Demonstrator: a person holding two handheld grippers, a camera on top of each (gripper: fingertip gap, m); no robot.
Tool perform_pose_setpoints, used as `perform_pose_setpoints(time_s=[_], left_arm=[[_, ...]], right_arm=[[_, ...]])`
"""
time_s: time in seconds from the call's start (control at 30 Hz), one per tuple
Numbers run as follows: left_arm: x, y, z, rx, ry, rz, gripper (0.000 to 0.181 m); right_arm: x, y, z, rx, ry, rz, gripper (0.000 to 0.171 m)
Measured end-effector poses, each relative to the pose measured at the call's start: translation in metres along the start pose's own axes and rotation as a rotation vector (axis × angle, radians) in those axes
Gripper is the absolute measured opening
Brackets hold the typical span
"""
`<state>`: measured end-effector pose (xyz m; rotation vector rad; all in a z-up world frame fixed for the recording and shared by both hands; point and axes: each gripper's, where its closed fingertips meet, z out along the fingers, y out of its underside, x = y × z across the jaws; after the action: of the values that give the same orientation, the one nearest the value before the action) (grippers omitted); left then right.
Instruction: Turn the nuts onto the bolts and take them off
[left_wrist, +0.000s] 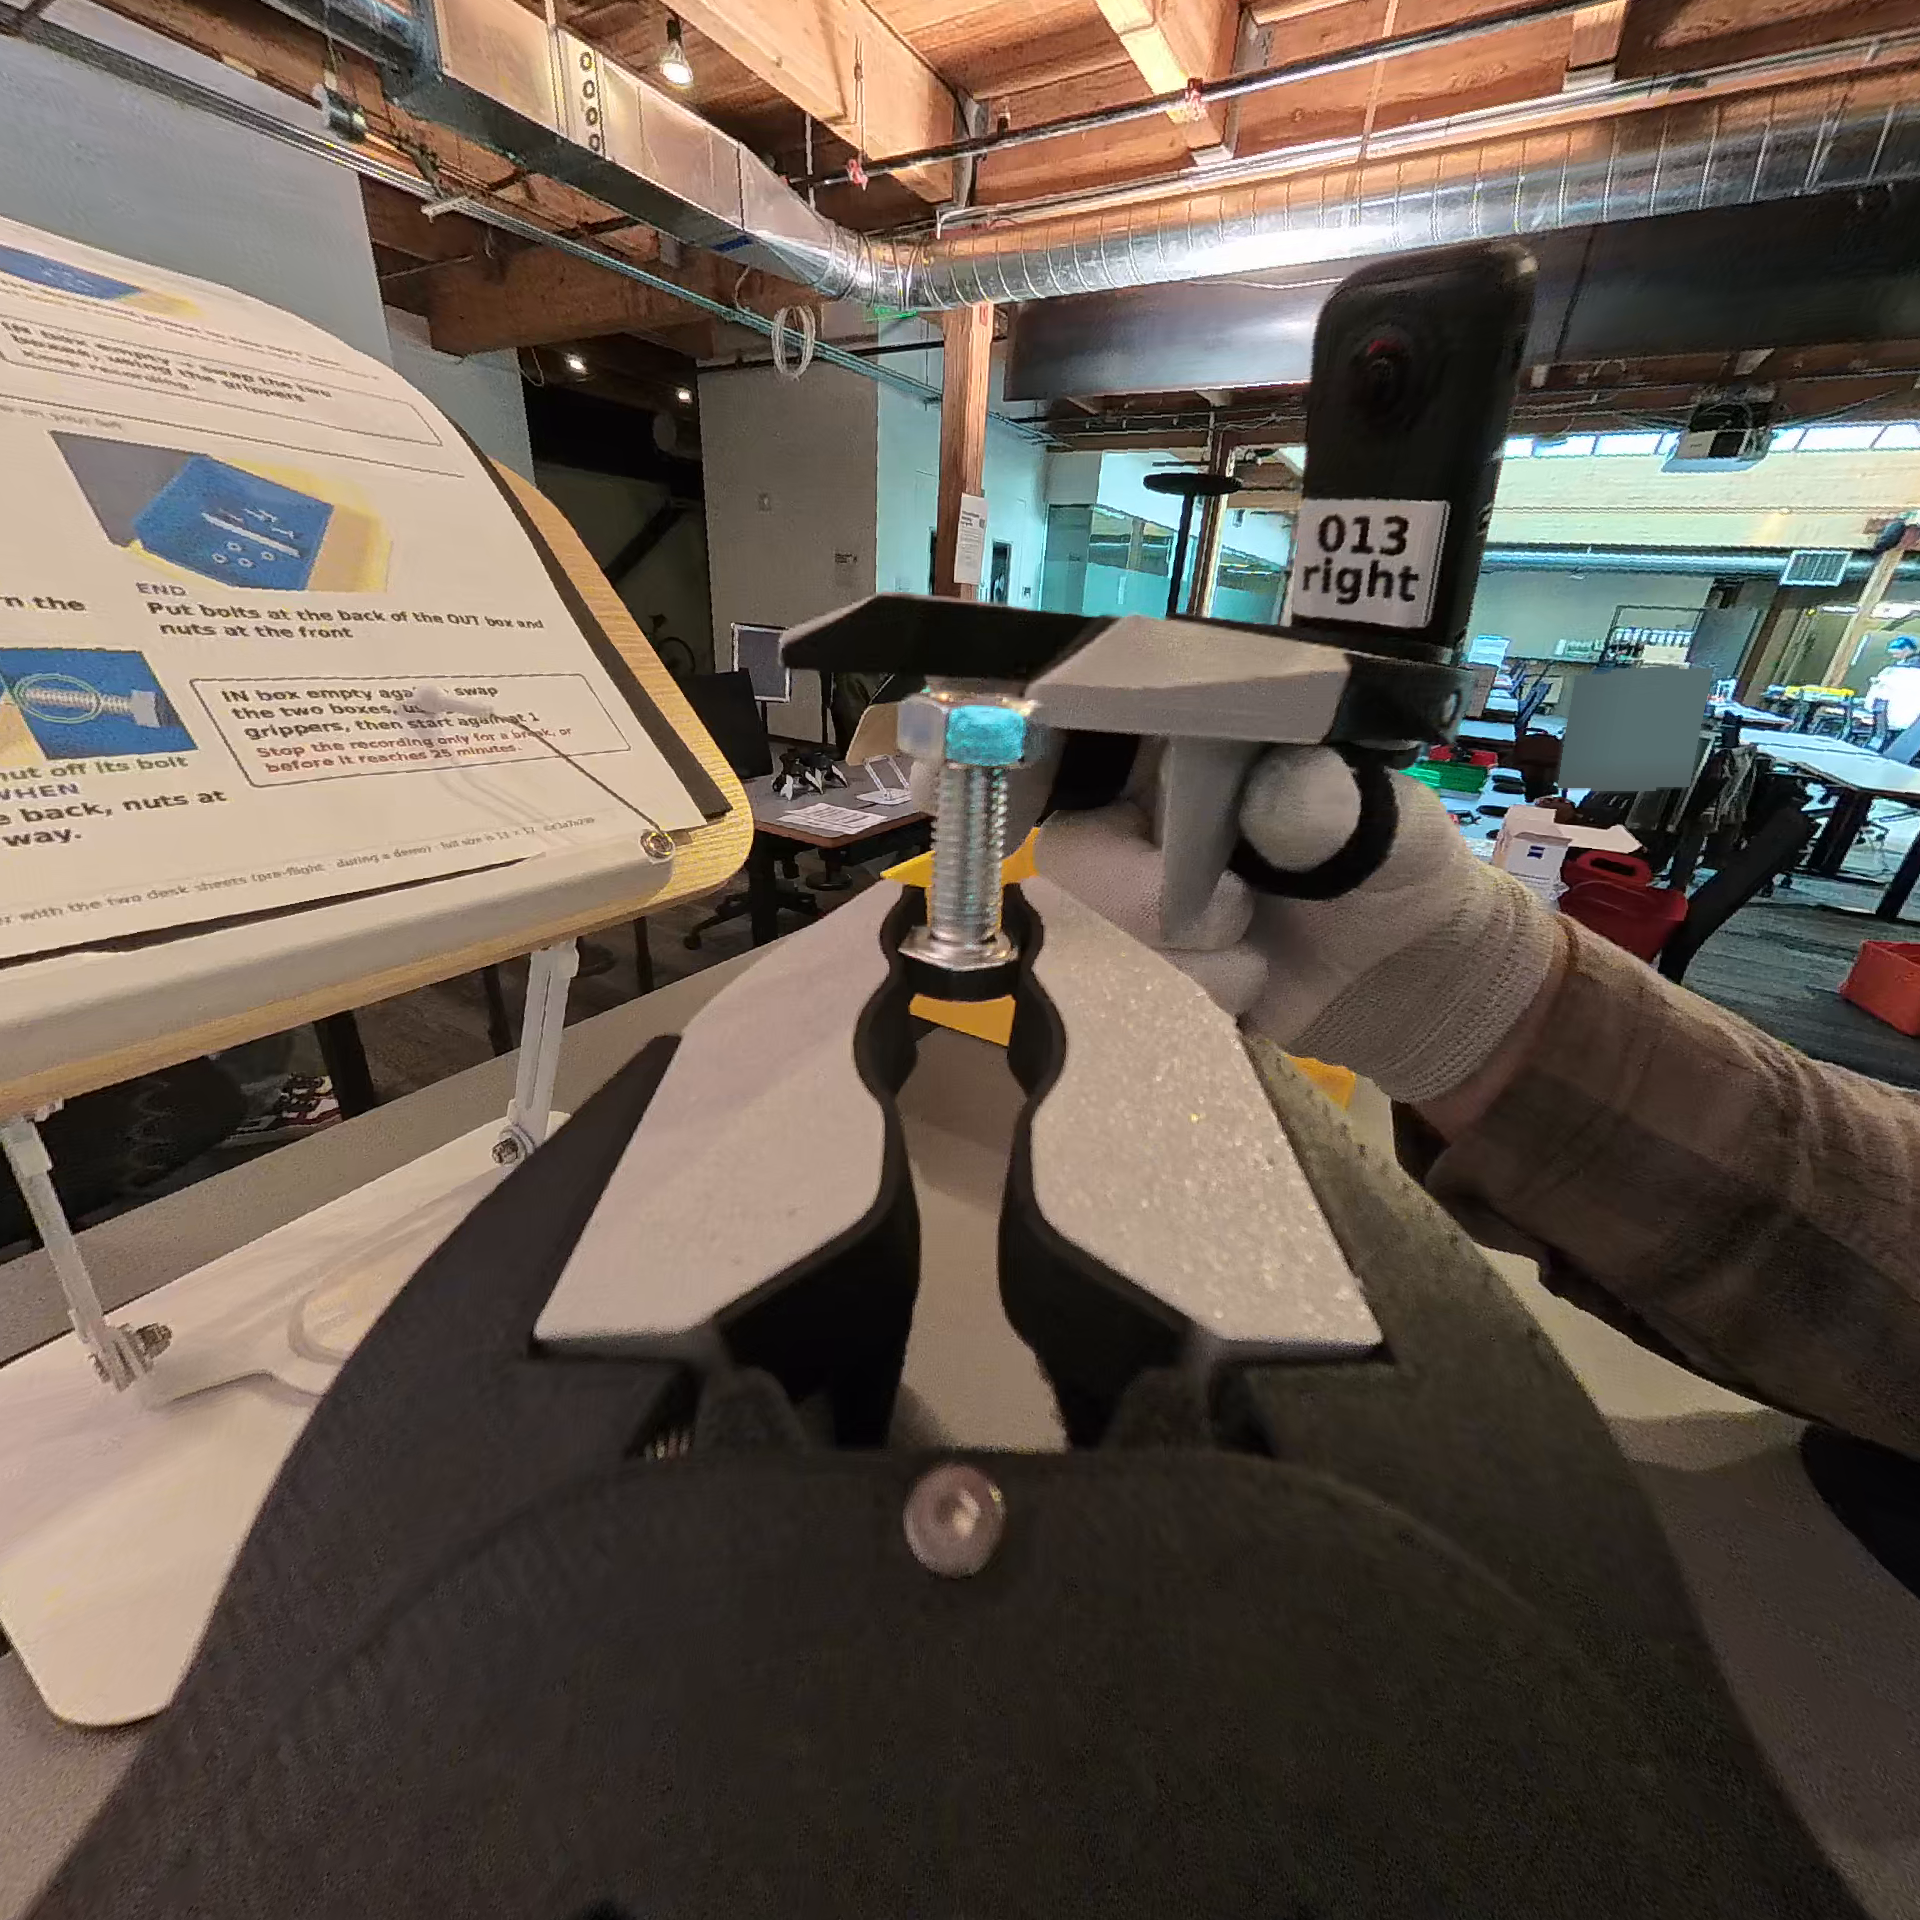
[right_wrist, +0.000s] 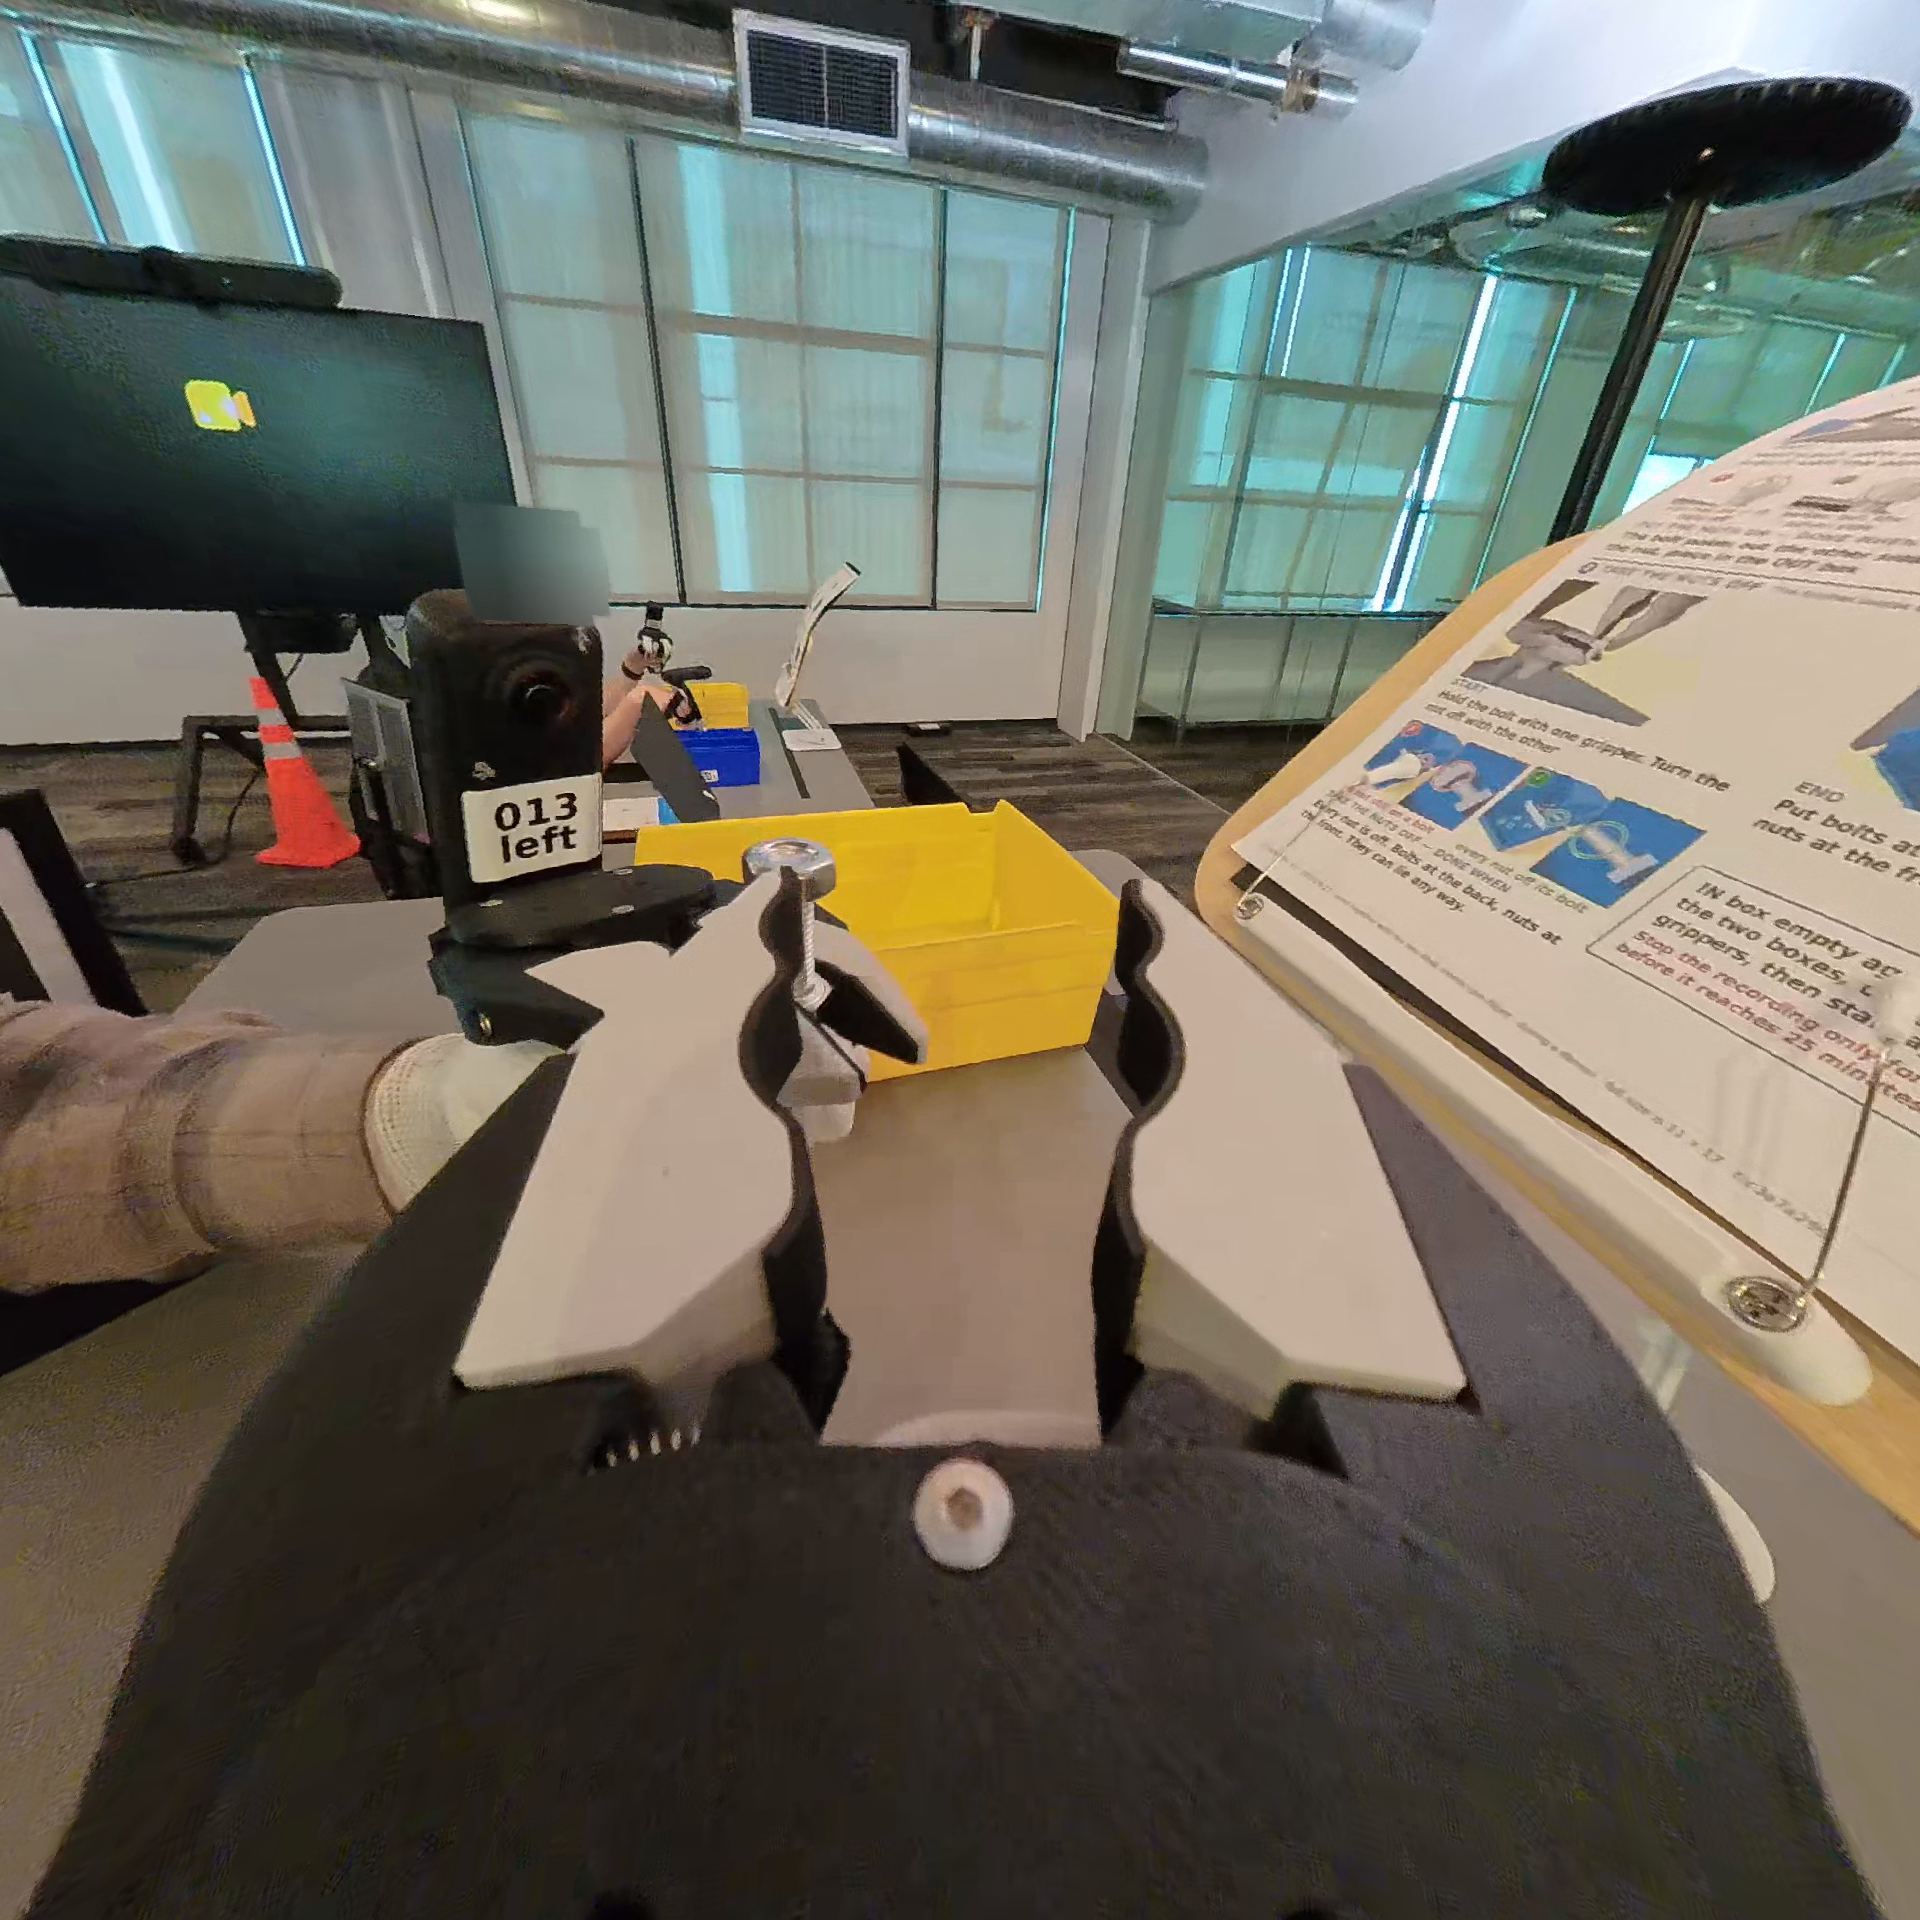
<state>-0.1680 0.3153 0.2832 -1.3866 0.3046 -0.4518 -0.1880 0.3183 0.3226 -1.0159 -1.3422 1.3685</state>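
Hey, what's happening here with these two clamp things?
A person holds a tool in each hand. The left tool is shut on the lower end of an upright bolt. The right tool is open beside the nut at the bolt's top. A yellow bin stands just behind.

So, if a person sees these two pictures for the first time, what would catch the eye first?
Probably the upright silver threaded bolt at the centre, clamped near its lower end by the left tongs, a nut beside their tips. The open right tongs reach in around its top end, which carries a turquoise mark. Then the bright yellow plastic bin on the grey table behind.
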Motion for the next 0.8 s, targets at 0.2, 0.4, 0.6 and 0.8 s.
perform_pose_setpoints(time_s=[0.2,0.4,0.6,0.8], left_arm=[[0.000,0.001,0.000,0.000,0.002,-0.007,0.014],[0.002,0.000,0.001,0.001,0.010,0.000,0.014],[0.002,0.001,0.001,-0.003,0.009,-0.001,0.014],[0.002,0.000,0.000,0.002,0.008,-0.002,0.014]], right_arm=[[-0.005,0.001,0.003,0.003,-0.023,0.005,0.061],[0.010,0.003,-0.003,0.007,0.025,0.035,0.057],[-0.010,0.000,0.002,0.005,-0.051,-0.010,0.061],[0.005,0.006,0.000,-0.019,0.011,0.012,0.057]])
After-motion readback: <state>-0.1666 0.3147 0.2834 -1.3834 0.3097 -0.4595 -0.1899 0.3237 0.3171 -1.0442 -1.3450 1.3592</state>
